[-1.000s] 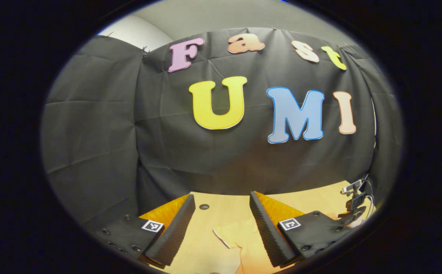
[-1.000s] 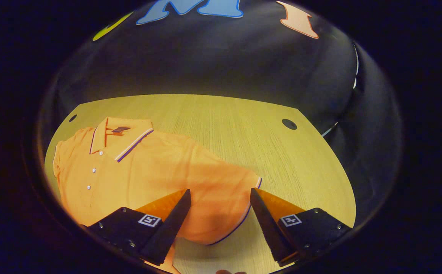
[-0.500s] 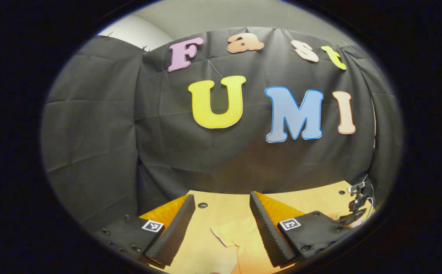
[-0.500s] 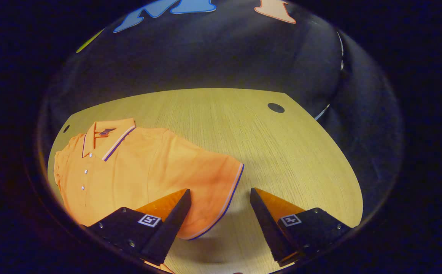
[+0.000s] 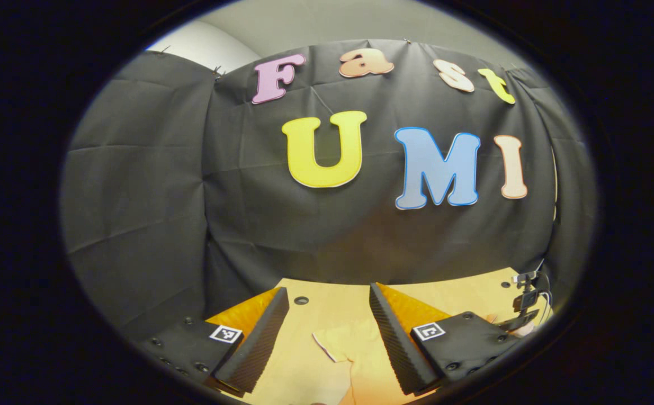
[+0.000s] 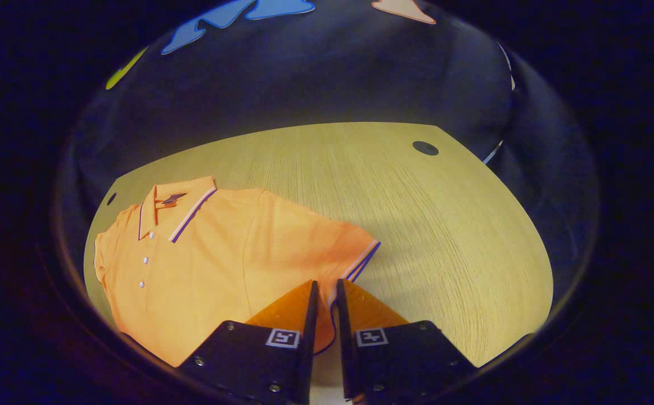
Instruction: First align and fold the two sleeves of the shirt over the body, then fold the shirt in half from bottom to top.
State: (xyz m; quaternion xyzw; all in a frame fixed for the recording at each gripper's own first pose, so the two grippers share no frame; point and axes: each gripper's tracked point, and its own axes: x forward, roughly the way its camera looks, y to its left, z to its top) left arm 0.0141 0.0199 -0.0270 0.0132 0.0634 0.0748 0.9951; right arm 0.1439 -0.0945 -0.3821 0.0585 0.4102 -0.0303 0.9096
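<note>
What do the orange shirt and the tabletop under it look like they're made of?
The shirt looks like a soft matte knit, perhaps cotton polo fabric: it drapes and creases, with small buttons and a striped collar. The table looks like light wood or a wood-look laminate: fine straight grain lines and a smooth, faintly shiny face. Which one, I can't tell.

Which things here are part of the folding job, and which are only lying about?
Part of the job:
- orange shirt
- its sleeve, whose hem the right tongs have closed on
- left tongs, open above another part of the shirt

Only lying about:
- wooden table
- small clamp stand with cables at the table's edge
</note>
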